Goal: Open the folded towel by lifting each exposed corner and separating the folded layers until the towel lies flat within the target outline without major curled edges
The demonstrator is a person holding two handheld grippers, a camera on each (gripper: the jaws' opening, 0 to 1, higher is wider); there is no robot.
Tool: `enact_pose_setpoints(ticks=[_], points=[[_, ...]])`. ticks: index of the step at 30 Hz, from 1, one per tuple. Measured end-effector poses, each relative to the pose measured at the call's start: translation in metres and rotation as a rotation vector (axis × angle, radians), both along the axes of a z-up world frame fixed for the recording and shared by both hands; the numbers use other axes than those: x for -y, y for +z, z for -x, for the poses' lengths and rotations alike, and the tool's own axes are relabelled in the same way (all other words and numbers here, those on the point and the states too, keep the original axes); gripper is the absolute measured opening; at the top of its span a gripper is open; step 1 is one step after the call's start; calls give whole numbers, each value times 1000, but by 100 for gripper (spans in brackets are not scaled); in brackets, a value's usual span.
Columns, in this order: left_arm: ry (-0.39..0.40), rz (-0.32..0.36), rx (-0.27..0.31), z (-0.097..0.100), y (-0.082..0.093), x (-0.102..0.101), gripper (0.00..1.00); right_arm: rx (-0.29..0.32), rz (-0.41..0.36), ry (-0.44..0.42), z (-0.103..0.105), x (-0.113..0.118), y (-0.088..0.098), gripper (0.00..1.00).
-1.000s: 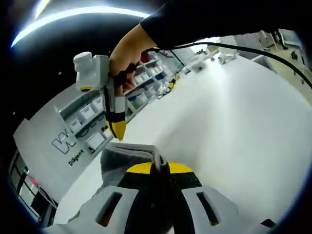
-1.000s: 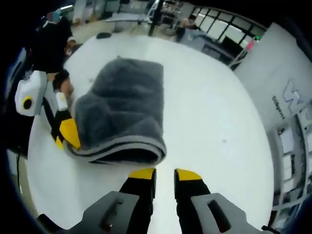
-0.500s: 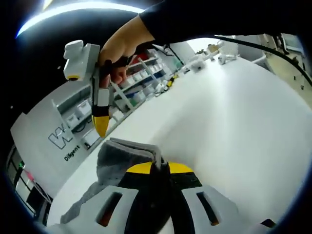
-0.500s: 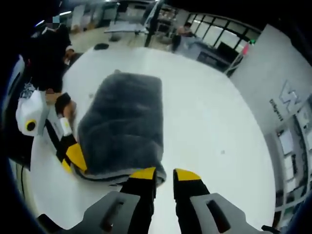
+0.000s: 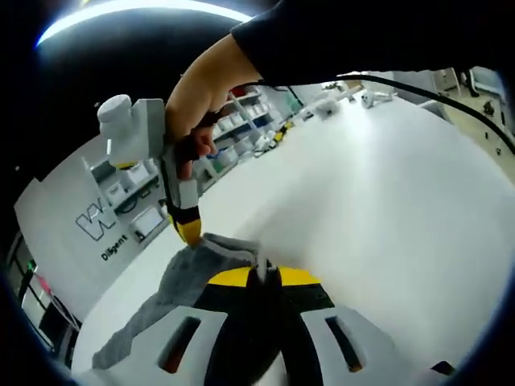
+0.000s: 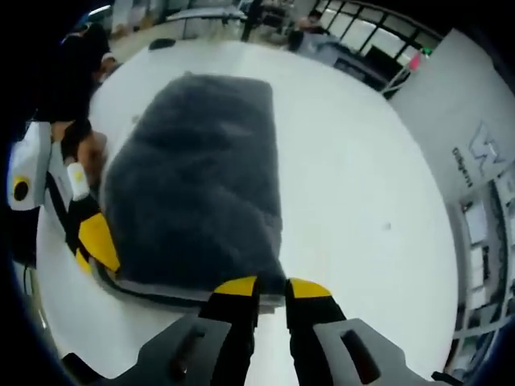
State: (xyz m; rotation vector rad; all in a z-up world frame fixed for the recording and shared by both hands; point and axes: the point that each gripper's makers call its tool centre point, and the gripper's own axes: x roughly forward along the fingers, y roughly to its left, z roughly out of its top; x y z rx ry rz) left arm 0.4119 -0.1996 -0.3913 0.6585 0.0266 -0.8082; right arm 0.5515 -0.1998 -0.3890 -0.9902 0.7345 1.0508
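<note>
Now pinching one near corner of the grey towel (image 5: 205,253) in the left gripper (image 5: 256,277), yellow tips closed on the cloth's edge; seen too at the towel's left edge from the right gripper view. Just beyond, right gripper (image 6: 272,287) with jaws a little apart, straddling the other near corner, not yet clamped as far as can be told. Best to close on the top layer alone, then lift both corners together and draw evenly, keeping the fold from dragging or curling. Towel folded in thick layers, lying on the white table (image 6: 362,161). No target outline to be made out. Farther off, shelving with bins (image 5: 241,129), a white panel with lettering (image 5: 72,225), windows (image 6: 362,36).
</note>
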Motion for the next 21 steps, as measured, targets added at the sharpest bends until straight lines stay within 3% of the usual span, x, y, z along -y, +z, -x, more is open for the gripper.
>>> enact_pose_setpoints(ticks=[7,11,21], points=[[-4,29,-68,6,-3,2,21,-7,31,-5,3,6,-8,9],[-11,54,-146,10,-9,5,23,-8,48,-5,4,8,-12,9],[-27,71,-188,12,-12,8,25,-10,89,0,11,5,-26,9]])
